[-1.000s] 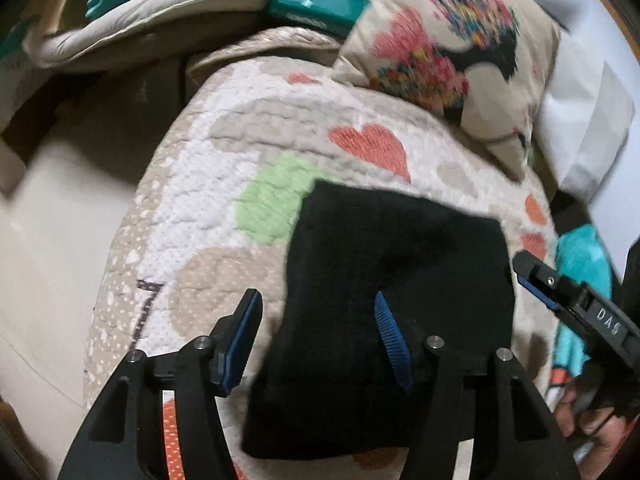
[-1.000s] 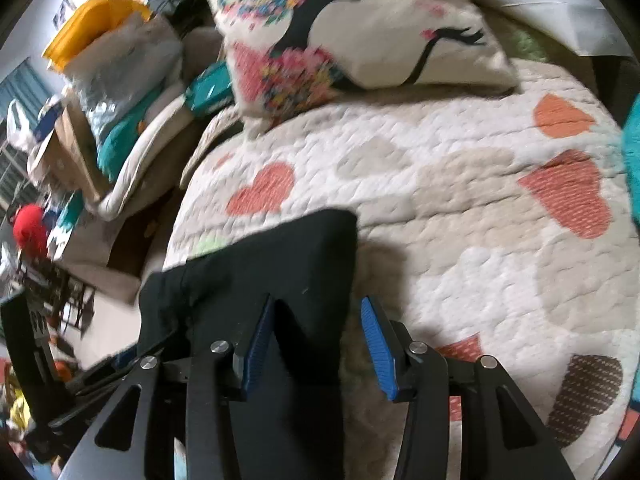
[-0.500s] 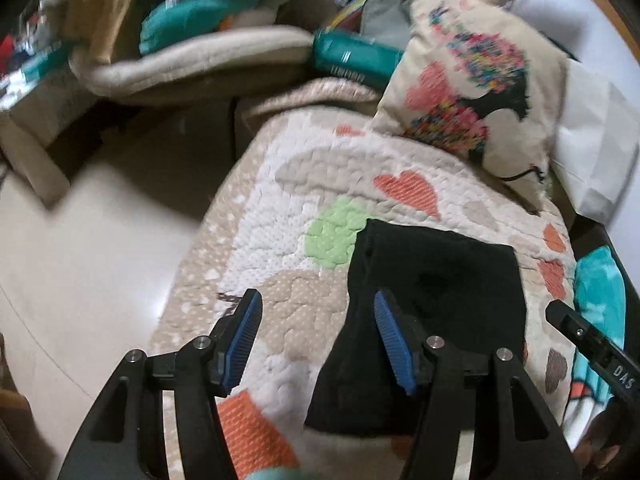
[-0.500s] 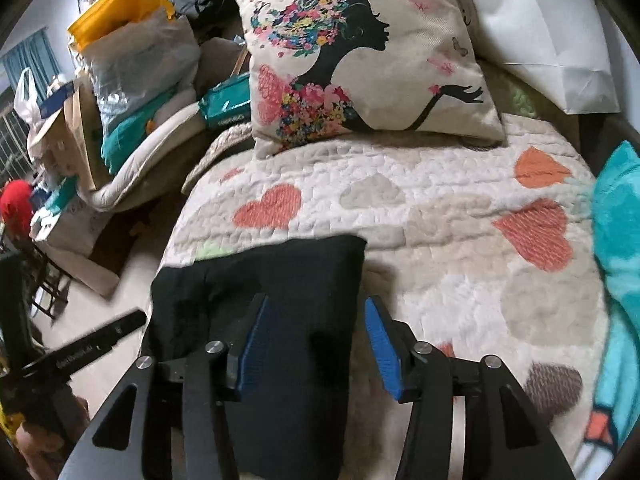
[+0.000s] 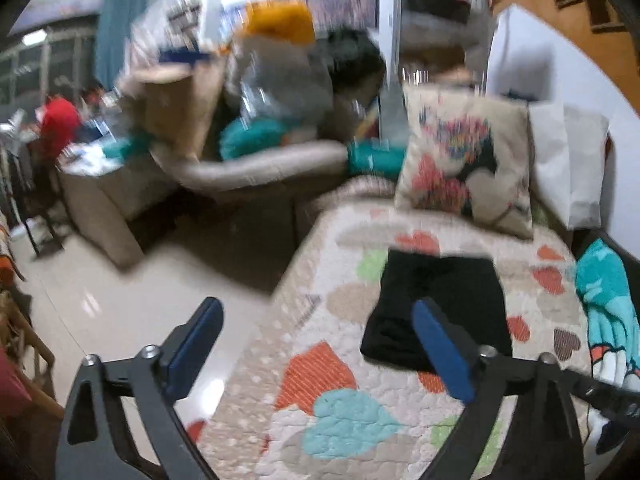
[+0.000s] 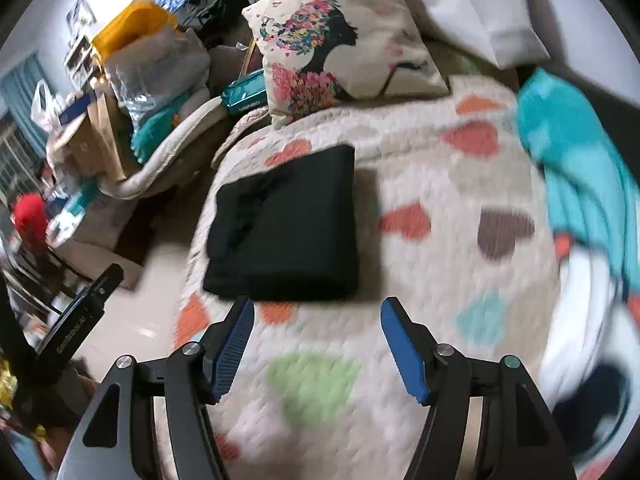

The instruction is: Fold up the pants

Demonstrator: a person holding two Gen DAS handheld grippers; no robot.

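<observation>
Room, left wrist view: cluttered and pretty blurry for us, pale shiny floor (image 5: 120, 292) on the left, a beige sofa (image 5: 256, 168) heaped with bags and teal stuff behind.
Bed, left wrist view: heart-print quilt (image 5: 340, 408) takes up the lower right, printed cushion (image 5: 464, 164) propped at its far end with a white pillow (image 5: 568, 168) beside it.
Pants, left wrist view: black pants (image 5: 440, 292) lie folded into a neat rectangle flat on the quilt, in front of the cushion.
Left gripper, left wrist view: left gripper (image 5: 320, 352) has just been opening, jaws now spread very wide with nothing between them; the right finger overlaps the pants' near edge in the picture but we see no grip.
Bed, right wrist view: same quilt (image 6: 440, 280) seen sharper, cushion (image 6: 340, 40) at the top, a teal blanket (image 6: 580, 152) along the right edge.
Pants, right wrist view: folded pants (image 6: 288, 228) sit near the quilt's left edge, just past the fingertips.
Right gripper, right wrist view: right gripper (image 6: 316, 344) has also just been opening, jaws apart and empty, clear of the fabric.
Other tool, right wrist view: we spot the left gripper (image 6: 80, 316) at the far left, over the floor.
</observation>
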